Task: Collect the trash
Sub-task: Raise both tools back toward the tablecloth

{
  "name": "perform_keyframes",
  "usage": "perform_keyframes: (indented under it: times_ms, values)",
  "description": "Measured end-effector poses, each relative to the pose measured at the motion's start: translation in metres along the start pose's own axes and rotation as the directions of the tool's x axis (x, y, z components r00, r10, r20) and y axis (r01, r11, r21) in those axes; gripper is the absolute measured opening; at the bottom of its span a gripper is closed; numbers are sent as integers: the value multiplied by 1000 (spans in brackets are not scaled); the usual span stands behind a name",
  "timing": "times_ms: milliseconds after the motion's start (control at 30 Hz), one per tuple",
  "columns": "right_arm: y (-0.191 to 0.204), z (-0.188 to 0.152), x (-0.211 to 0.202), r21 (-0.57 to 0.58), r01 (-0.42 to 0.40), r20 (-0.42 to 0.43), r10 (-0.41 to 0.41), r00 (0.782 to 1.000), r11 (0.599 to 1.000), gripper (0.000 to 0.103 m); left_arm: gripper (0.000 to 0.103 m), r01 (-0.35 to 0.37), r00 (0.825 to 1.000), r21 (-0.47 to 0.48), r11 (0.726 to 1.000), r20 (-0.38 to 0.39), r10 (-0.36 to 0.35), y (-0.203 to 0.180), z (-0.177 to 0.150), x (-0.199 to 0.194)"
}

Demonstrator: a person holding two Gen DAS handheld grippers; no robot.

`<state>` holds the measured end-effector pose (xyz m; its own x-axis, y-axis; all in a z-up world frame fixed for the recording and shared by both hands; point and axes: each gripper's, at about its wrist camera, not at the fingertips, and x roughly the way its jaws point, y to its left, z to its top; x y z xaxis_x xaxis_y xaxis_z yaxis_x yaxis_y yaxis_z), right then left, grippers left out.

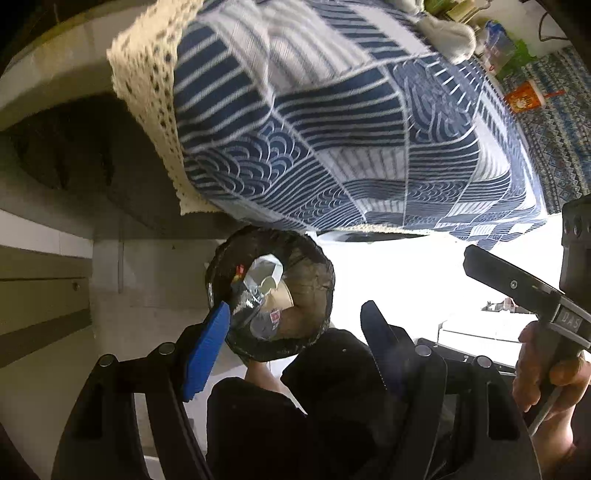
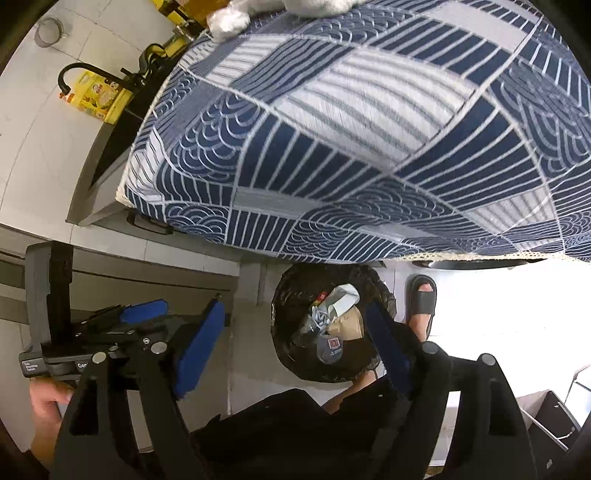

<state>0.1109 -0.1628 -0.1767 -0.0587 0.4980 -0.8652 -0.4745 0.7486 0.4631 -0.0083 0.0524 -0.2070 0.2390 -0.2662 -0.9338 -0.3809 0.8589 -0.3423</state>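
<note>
A round bin with a black liner stands on the pale floor just below the table's edge. Inside it lie crumpled silver foil, a brown paper cup and a clear wrapper with a red mark. My left gripper hangs above the bin, its blue fingers apart with nothing between them. In the right wrist view the same bin with its trash shows below my right gripper, which is also open and empty. The left gripper appears beside it at the left.
A blue and white patterned cloth covers the table above the bin, with a grey plush toy on it. A foot in a dark sandal stands right of the bin. A yellow box and a dark cabinet stand at the left.
</note>
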Motion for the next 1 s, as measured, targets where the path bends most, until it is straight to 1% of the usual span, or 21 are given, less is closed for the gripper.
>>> perform_keyframes:
  times_ms: [67,100,133,167,233,267,300,467,567,633,667,700,733,1000]
  values:
    - [4,0,-6,-3,2,12,-2,1000,1000,79,71,5,1000,4,1000,17,-5,-2,1,-8]
    - [5,0,-8,-5,2,21,-2,1000,1000,82,71,8,1000,7,1000,26,-8,-2,2,-11]
    - [7,1,-13,-7,0,34,0,999,1000,89,71,13,999,12,1000,39,-14,-4,3,-17]
    - [9,1,-16,-7,-1,45,1,999,1000,90,71,17,999,16,1000,49,-18,-5,4,-21]
    - [11,2,-23,-12,-3,64,4,998,1000,90,72,24,997,31,999,71,-26,-8,6,-29]
    - [11,3,-25,-13,-5,72,6,997,1000,90,75,23,996,39,999,80,-26,-10,8,-33]
    - [11,5,-30,-14,-2,84,3,996,1000,90,81,21,996,43,999,90,-25,-10,10,-35]
    - [10,14,-53,-20,13,131,-10,991,1000,90,81,25,988,59,998,148,-33,-13,23,-54]
    - [11,26,-69,-36,29,171,-22,985,999,90,82,36,983,69,997,180,-48,-16,33,-67]
    - [11,36,-80,-44,36,196,-27,980,998,91,82,34,977,93,995,206,-53,-22,42,-77]
    - [11,40,-83,-48,40,207,-30,978,998,92,82,40,975,98,994,213,-60,-24,47,-81]
    - [12,46,-88,-54,44,221,-31,975,998,95,82,47,973,99,994,222,-68,-26,54,-86]
    - [12,50,-91,-57,45,229,-31,973,997,96,82,46,971,102,994,229,-69,-27,58,-89]
    - [4,88,-106,-76,43,266,-22,964,996,96,82,27,955,127,992,290,-63,-45,101,-112]
